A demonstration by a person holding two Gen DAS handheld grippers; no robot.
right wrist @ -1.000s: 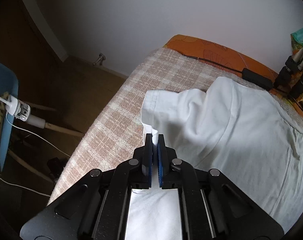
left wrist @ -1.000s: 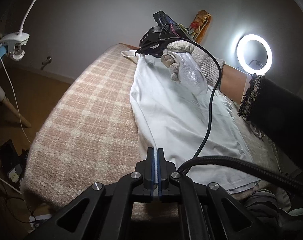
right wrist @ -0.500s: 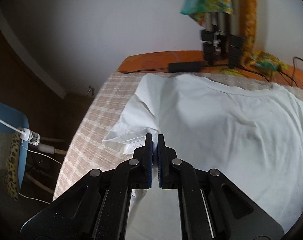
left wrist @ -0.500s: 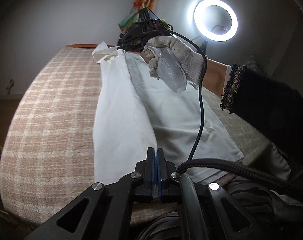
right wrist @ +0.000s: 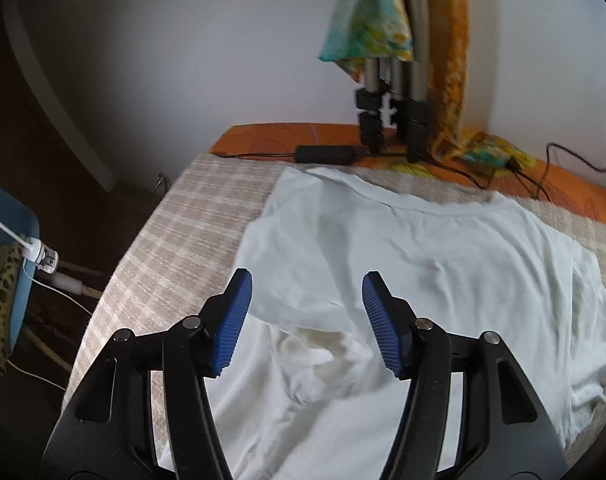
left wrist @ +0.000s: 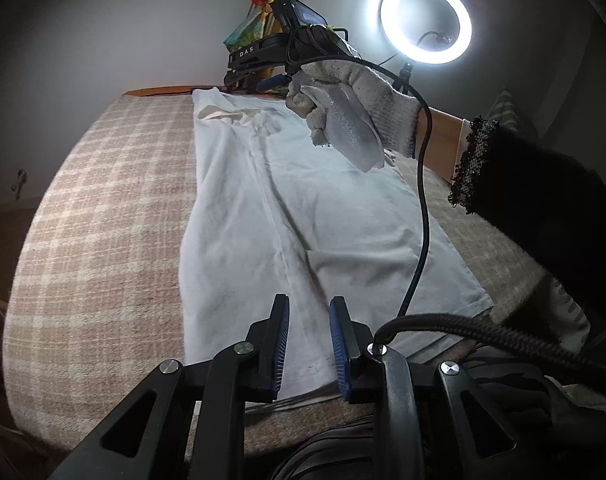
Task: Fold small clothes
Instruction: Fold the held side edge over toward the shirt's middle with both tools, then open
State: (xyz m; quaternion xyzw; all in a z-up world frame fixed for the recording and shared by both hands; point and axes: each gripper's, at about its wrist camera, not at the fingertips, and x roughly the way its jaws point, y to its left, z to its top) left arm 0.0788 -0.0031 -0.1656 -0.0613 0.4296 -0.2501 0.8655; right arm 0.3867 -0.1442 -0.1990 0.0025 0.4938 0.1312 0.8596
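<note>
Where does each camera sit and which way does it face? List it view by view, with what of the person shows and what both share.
Left wrist: sits behind the left gripper, jaws opening with nothing pinched, looking down the white shirt from its hem; shows the gloved hand holding the right gripper.
Right wrist: sits behind the right gripper, jaws opening, over the folded sleeve, facing the collar; no body part shows.
Shared: shirt and checked blanket.

1 white shirt (left wrist: 263, 216) on 1 plaid blanket (left wrist: 103, 220). 2 grippers: left (left wrist: 309, 344), right (right wrist: 307, 320). 1 gloved hand (left wrist: 351, 116). 1 ring light (left wrist: 426, 22). 1 tripod (right wrist: 391, 108). 1 power brick (right wrist: 325, 155). 1 blue chair (right wrist: 7, 264).
</note>
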